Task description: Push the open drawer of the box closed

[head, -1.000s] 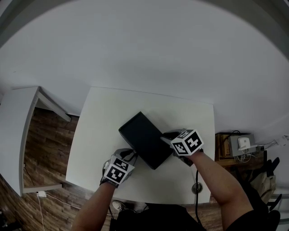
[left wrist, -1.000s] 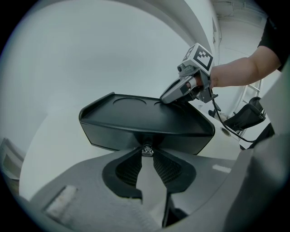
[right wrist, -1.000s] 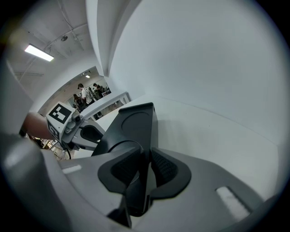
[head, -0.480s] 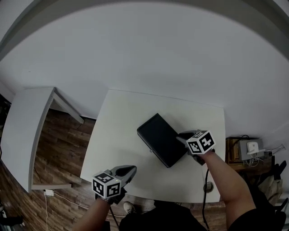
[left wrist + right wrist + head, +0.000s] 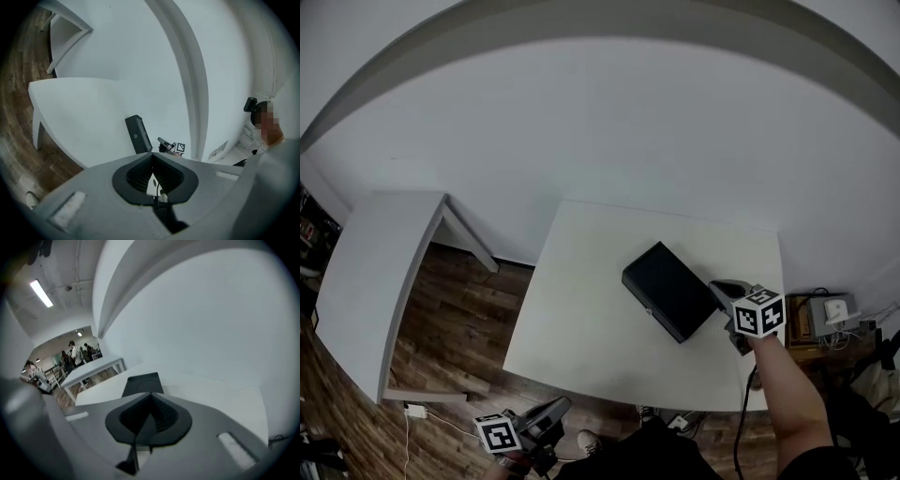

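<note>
The black box [image 5: 670, 291] lies slantwise on the white table [image 5: 591, 319], and I see no drawer sticking out of it. In the left gripper view its end face [image 5: 136, 135] shows a small round knob. My right gripper [image 5: 718, 286] hovers just off the box's right end, clear of it. Its jaws have just been closing and are now shut with nothing between them, the tips [image 5: 151, 393] pointing over the box [image 5: 142, 383]. My left gripper [image 5: 564, 406] is off the table past its near edge. Its jaws meet at the tips [image 5: 151, 154], empty.
A second white table [image 5: 375, 272] stands at the left across a strip of wooden floor [image 5: 478, 319]. A low stand with a power adapter and cables [image 5: 827, 311] sits right of the table. A white wall rises behind the table.
My left gripper has pulled away from the box's near end, off the table toward the bottom left. My right gripper has lifted slightly off the box's right end.
</note>
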A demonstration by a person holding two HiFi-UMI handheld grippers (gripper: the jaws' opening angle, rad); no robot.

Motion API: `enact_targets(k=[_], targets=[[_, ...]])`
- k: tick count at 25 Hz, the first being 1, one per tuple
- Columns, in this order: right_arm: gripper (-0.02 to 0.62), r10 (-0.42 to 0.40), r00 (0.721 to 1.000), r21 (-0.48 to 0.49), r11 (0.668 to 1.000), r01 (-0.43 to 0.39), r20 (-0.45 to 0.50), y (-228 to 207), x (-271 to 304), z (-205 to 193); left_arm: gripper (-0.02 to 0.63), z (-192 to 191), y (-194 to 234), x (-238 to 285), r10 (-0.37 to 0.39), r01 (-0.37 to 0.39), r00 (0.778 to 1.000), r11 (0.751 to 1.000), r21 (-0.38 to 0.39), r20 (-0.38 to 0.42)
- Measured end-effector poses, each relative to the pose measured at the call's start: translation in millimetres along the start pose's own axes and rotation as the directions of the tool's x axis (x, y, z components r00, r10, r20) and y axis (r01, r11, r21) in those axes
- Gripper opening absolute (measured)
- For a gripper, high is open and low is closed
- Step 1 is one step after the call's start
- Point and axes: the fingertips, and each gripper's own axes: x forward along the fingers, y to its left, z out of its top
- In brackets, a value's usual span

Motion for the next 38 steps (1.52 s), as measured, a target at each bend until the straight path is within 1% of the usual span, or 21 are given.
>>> enact_targets(k=[2, 4, 8, 11, 15, 17, 18, 20, 22, 26, 28, 31, 38], targets=[[0.005, 0.022, 0.997, 0.089, 0.996, -0.028, 0.070, 22, -18, 4, 0.003, -1, -2, -10, -0.024, 0.024, 1.000, 1.000, 0.002, -0.002], [0.005, 0.046, 0.991, 0.184, 0.980, -0.069, 0.128, 49, -37, 0, 0.003, -3, -8, -14, -0.055, 0.055, 0.998, 0.998, 0.010, -0.015], [0.005, 0.101, 0.972, 0.342, 0.924, -0.172, 0.214, 117, -71, -22, 0.003, -11, -22, -22, -0.115, 0.117, 0.992, 0.993, 0.030, -0.059], [0.005, 0.145, 0.949, 0.438, 0.861, -0.260, 0.279, 174, -92, -41, 0.003, -19, -29, -27, -0.159, 0.162, 0.983, 0.986, 0.027, -0.086], [0.005, 0.175, 0.910, 0.555, 0.744, -0.371, 0.375, 246, -115, -64, 0.002, -30, -35, -36, -0.193, 0.197, 0.974, 0.980, 0.025, -0.118], [0.005, 0.176, 0.897, 0.596, 0.694, -0.405, 0.405, 278, -125, -77, 0.002, -36, -38, -39, -0.205, 0.209, 0.970, 0.978, 0.021, -0.128], [0.005, 0.177, 0.893, 0.610, 0.675, -0.416, 0.413, 292, -129, -85, 0.003, -39, -39, -41, -0.211, 0.216, 0.969, 0.976, 0.020, -0.132], [0.005, 0.180, 0.890, 0.631, 0.647, -0.428, 0.420, 316, -135, -99, 0.003, -44, -43, -45, -0.221, 0.227, 0.965, 0.974, 0.024, -0.141], [0.005, 0.191, 0.891, 0.639, 0.636, -0.432, 0.412, 338, -139, -107, 0.003, -48, -45, -50, -0.225, 0.232, 0.962, 0.972, 0.032, -0.154], [0.005, 0.220, 0.890, 0.609, 0.662, -0.436, 0.399, 366, -146, -115, 0.002, -58, -47, -61, -0.227, 0.238, 0.957, 0.970, 0.043, -0.180], [0.005, 0.223, 0.888, 0.600, 0.668, -0.440, 0.403, 373, -148, -117, 0.003, -63, -48, -65, -0.231, 0.243, 0.955, 0.969, 0.045, -0.184], [0.005, 0.232, 0.883, 0.597, 0.664, -0.451, 0.409, 381, -150, -121, 0.003, -66, -48, -71, -0.232, 0.244, 0.956, 0.969, 0.048, -0.181], [0.005, 0.234, 0.882, 0.603, 0.656, -0.453, 0.409, 391, -153, -126, 0.003, -69, -49, -81, -0.242, 0.252, 0.955, 0.967, 0.045, -0.170]])
